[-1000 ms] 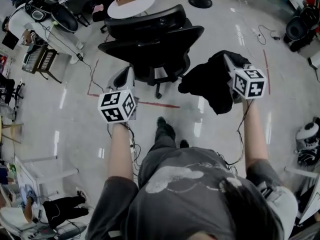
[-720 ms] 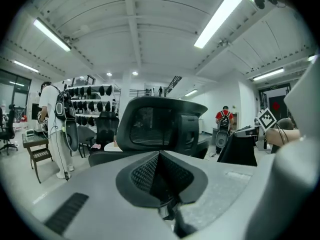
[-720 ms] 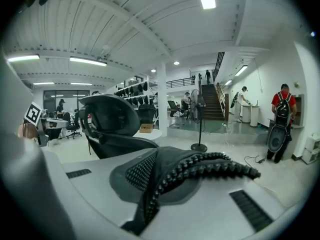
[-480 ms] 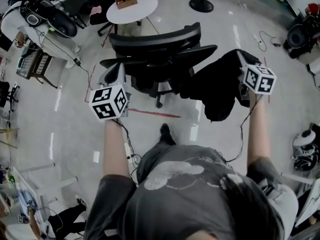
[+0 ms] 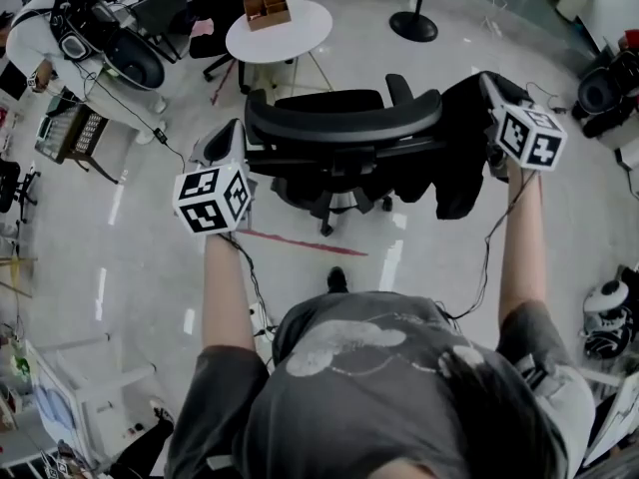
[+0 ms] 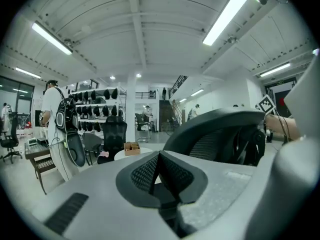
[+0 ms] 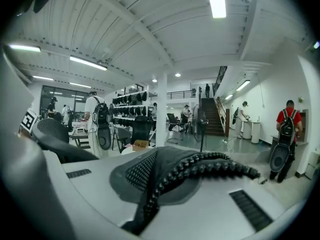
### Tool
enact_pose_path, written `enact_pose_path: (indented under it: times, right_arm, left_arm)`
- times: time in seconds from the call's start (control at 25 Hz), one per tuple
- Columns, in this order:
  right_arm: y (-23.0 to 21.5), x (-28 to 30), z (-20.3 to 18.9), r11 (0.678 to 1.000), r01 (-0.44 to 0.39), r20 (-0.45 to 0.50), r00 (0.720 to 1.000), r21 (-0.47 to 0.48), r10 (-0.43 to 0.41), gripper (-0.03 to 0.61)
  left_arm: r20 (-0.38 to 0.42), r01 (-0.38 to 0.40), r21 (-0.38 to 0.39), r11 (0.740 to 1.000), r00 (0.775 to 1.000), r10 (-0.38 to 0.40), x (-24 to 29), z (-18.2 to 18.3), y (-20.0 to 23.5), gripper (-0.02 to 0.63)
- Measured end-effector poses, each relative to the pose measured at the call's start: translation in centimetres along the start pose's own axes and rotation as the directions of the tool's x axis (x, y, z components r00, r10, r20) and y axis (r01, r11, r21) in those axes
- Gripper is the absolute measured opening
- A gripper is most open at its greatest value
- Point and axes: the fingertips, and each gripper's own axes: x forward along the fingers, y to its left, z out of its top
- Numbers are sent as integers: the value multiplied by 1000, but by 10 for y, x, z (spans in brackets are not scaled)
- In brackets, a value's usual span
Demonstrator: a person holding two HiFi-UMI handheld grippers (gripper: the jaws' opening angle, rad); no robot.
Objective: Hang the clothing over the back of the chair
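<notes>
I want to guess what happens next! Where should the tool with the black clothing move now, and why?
Probably sideways a little, so the right tool carries the clothing above the chair back. Right now the clothing hangs from that shut tool beside the chair back's right end, not over it. The left tool is shut and empty, so it isn't helping.

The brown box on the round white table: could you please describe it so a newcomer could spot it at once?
In the head view, find the black mesh office chair at the centre; just beyond it stands a small round white table. The brown open-topped box sits on it, the only thing there.
</notes>
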Motion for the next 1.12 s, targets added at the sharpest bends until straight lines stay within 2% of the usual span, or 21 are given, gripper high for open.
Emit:
enact_pose_path:
  times: [0.28, 0.52, 0.88, 1.12]
  right_arm:
    - [59, 52, 74, 990, -117, 79, 989, -75, 123, -8]
    - [117, 83, 121, 966, -234, 129, 960, -106, 247, -7]
    - [185, 91, 150, 911, -406, 188, 891, -71, 412, -8]
    - [218, 59, 171, 859, -496, 241, 825, -126, 512, -6]
  left_arm:
    - [35, 13, 12, 1000, 999, -14, 25, 23, 34, 0]
    - [41, 70, 20, 997, 997, -71, 45, 35, 44, 0]
    - [33, 139, 40, 989, 990, -141, 63, 41, 39, 0]
    - [57, 113, 52, 992, 992, -116, 47, 51, 36, 0]
